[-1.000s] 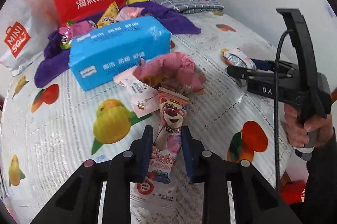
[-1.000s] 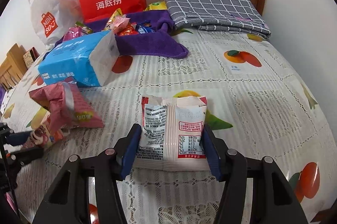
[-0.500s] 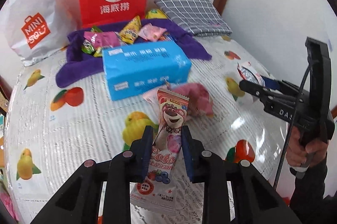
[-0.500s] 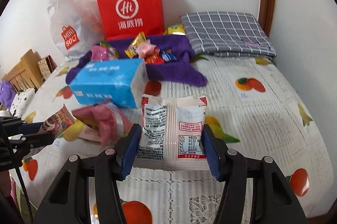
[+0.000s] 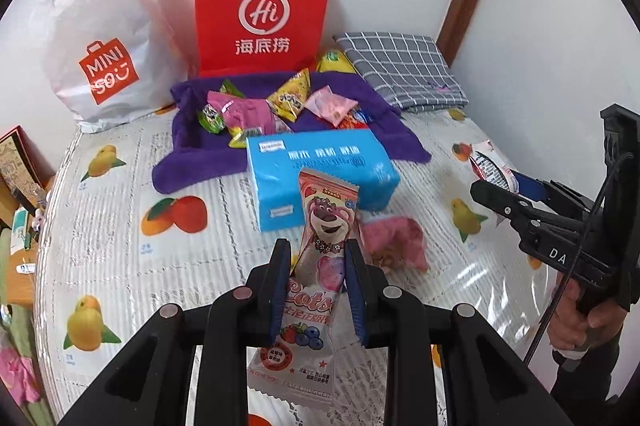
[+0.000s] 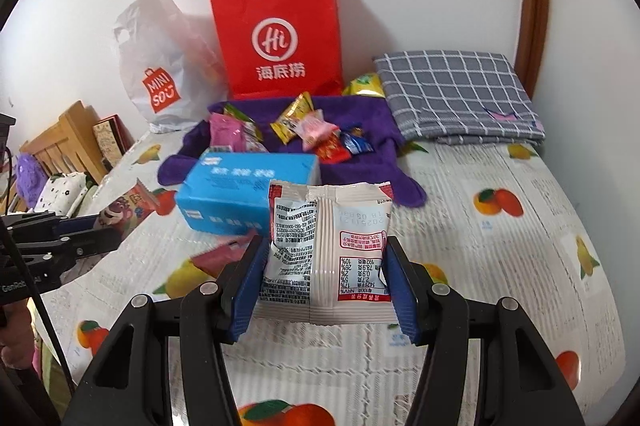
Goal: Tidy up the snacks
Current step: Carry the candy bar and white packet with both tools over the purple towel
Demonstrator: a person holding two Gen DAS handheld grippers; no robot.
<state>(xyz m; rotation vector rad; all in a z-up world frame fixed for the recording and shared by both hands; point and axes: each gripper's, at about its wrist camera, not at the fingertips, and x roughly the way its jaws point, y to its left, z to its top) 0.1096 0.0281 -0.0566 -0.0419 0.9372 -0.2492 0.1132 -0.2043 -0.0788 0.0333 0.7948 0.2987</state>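
Observation:
My left gripper (image 5: 318, 262) is shut on a pink bear-print snack packet (image 5: 320, 250) and holds it above the table. My right gripper (image 6: 326, 266) is shut on a white snack packet (image 6: 328, 246), also lifted; it shows at the right of the left wrist view (image 5: 488, 166). Several small snacks (image 5: 280, 106) lie on a purple towel (image 5: 192, 154) at the back. A crumpled pink packet (image 5: 396, 238) lies on the table behind the left gripper.
A blue tissue pack (image 5: 324, 170) lies in front of the towel. A red paper bag (image 5: 260, 14) and a white Miniso bag (image 5: 104, 38) stand against the wall. A folded grey checked cloth (image 5: 404, 70) lies at the back right. The fruit-print tablecloth (image 5: 120, 226) covers the table.
Both grippers have risen and pulled back from the table with their packets. The bags and towel now show fully.

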